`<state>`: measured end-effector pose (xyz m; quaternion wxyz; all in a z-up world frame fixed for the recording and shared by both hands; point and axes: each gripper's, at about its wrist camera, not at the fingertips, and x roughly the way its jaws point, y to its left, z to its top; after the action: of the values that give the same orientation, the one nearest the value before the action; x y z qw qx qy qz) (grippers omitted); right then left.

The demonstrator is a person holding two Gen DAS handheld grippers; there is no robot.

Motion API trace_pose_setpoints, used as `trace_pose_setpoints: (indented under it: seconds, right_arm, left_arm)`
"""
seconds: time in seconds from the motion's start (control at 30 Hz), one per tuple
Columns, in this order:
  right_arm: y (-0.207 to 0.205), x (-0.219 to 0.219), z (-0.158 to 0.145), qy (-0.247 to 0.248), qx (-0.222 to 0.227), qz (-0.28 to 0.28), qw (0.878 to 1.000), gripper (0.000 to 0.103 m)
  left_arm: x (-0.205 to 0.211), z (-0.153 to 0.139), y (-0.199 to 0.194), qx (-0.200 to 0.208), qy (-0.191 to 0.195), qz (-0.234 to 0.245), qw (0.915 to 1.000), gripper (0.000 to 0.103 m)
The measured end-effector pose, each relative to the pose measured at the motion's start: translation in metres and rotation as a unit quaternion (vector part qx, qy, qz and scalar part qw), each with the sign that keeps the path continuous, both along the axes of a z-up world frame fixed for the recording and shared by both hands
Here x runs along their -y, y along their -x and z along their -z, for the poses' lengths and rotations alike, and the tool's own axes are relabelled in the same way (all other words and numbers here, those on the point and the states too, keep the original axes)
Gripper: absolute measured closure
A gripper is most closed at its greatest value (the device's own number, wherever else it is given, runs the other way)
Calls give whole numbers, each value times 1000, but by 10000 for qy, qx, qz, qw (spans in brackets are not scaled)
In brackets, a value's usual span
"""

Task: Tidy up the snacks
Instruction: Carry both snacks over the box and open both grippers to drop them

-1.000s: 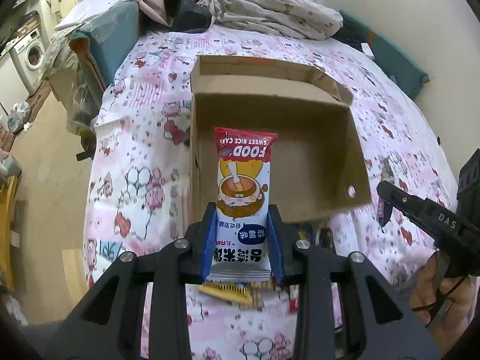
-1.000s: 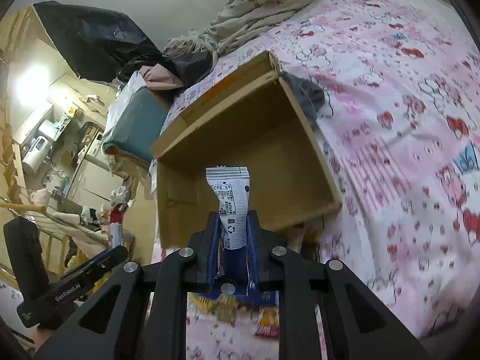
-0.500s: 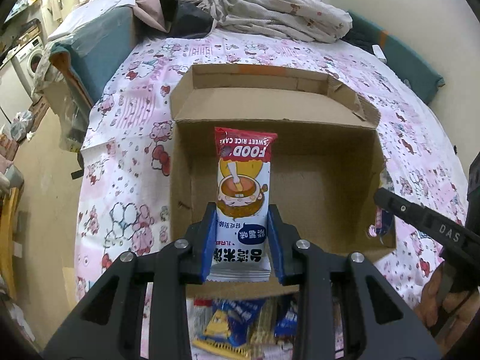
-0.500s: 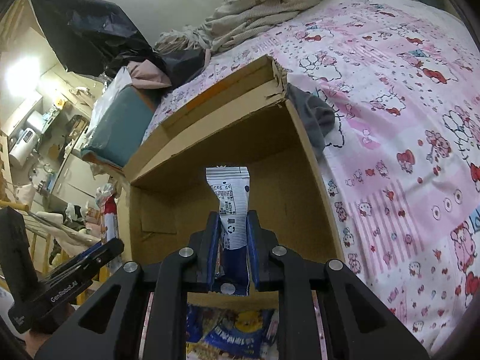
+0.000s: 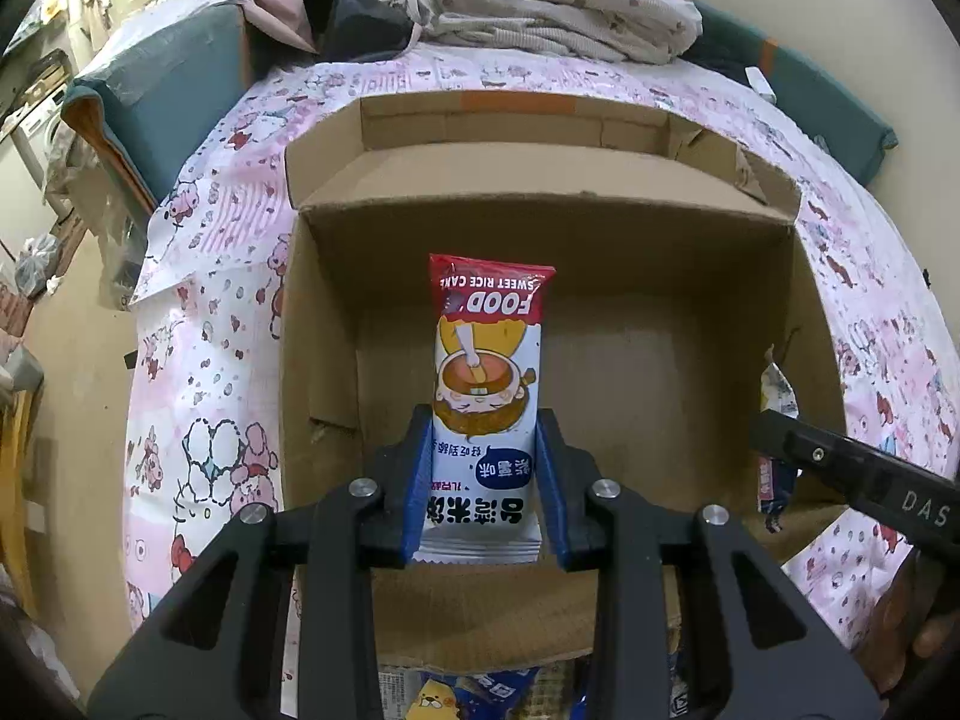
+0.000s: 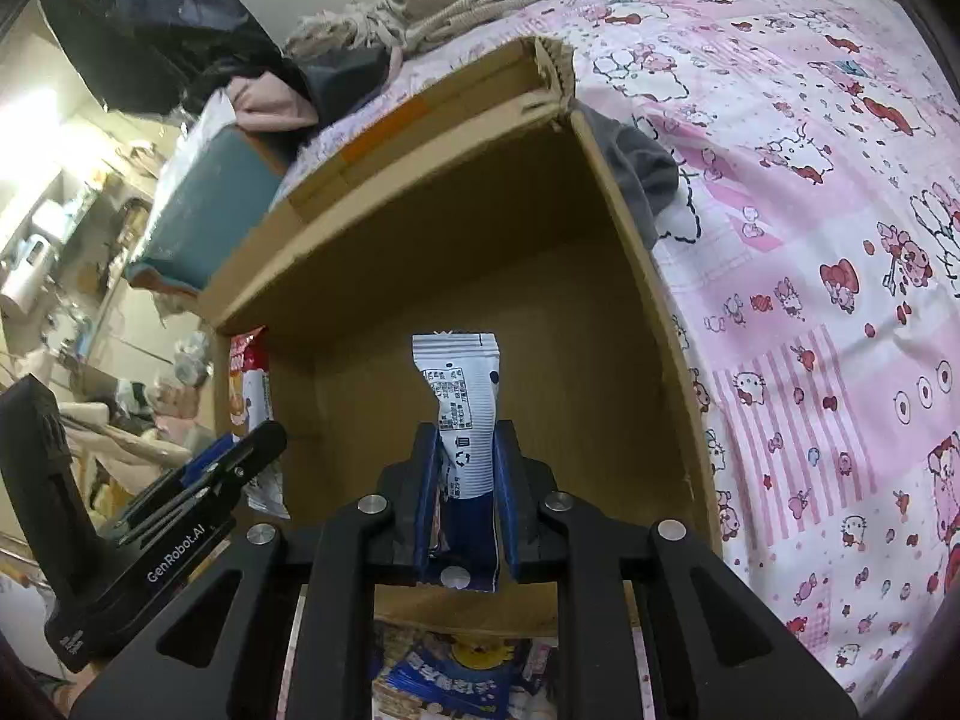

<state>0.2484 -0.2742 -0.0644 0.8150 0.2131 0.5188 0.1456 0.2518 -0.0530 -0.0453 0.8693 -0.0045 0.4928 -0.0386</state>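
My left gripper (image 5: 485,483) is shut on a red-and-white sweet rice cake packet (image 5: 487,372) and holds it over the left half of an open cardboard box (image 5: 540,180) on the bed. My right gripper (image 6: 463,501) is shut on a white-and-blue snack packet (image 6: 461,402) and holds it over the same box (image 6: 420,138), toward its right side. The right gripper (image 5: 852,474) shows at the right edge of the left wrist view, and the left gripper (image 6: 198,480) with its packet shows at the left of the right wrist view. The box floor looks bare.
The box sits on a pink cartoon-print bedsheet (image 6: 840,240). Several loose snack packets (image 6: 456,672) lie on the bed in front of the box's near wall. Rumpled blankets and clothes (image 5: 540,6) are piled behind the box. The floor lies beyond the bed's left edge (image 5: 72,360).
Both grippers have moved forward with their packets, from in front of the box to over its open interior. The box now fills much more of both views.
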Motion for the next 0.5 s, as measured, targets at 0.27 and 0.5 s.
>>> trace_pose_setpoints:
  seconds: [0.27,0.5]
  right_arm:
    - [-3,-7,3,39,-21,-101,9999,80]
    - [-2,-2,-1,7,10,68,10000,68]
  left_arm:
    - [-3,0,-1,-46,109,-19,9999,74]
    - [-1,-12,10,273,-3,32,9996,17]
